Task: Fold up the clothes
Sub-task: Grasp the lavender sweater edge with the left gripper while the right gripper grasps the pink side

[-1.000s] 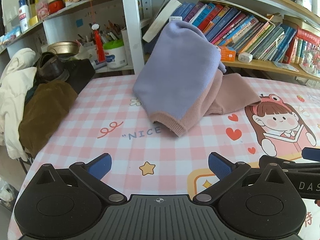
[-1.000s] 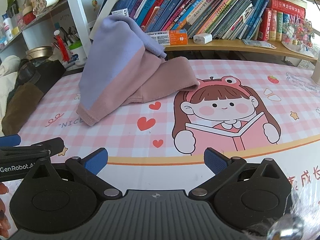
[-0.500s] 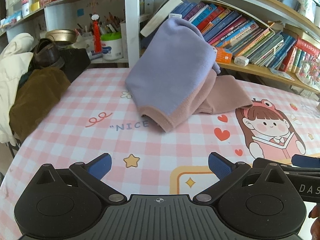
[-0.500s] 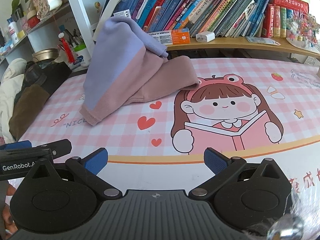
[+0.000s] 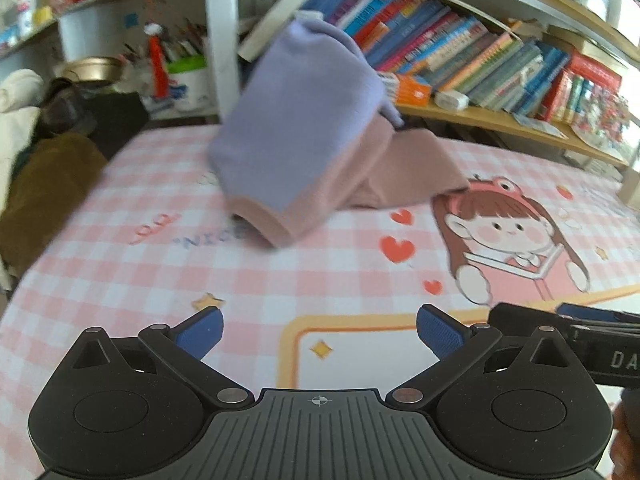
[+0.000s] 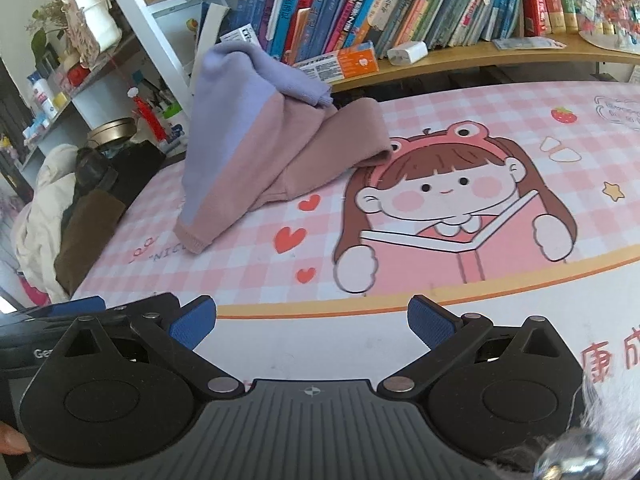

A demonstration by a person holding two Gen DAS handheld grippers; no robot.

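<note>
A lilac and dusty-pink sweater (image 5: pixel 304 152) lies bunched in a heap at the far side of the table, leaning against the bookshelf; it also shows in the right wrist view (image 6: pixel 256 152). My left gripper (image 5: pixel 320 332) is open and empty, low over the near part of the table, well short of the sweater. My right gripper (image 6: pixel 312 324) is open and empty, also near the front edge. Each gripper shows at the edge of the other's view.
The table has a pink checked cloth (image 6: pixel 440 152) with a cartoon girl print. A bookshelf with books (image 6: pixel 400 12) runs behind it. A chair with coats and brown cloth (image 5: pixel 36 168) stands at the left. Jars and a bowl (image 5: pixel 92 68) sit on the back-left shelf.
Both grippers have shifted: the left view has swung right, the right view has tilted and risen a little. The sweater has not moved. Both grippers stay open.
</note>
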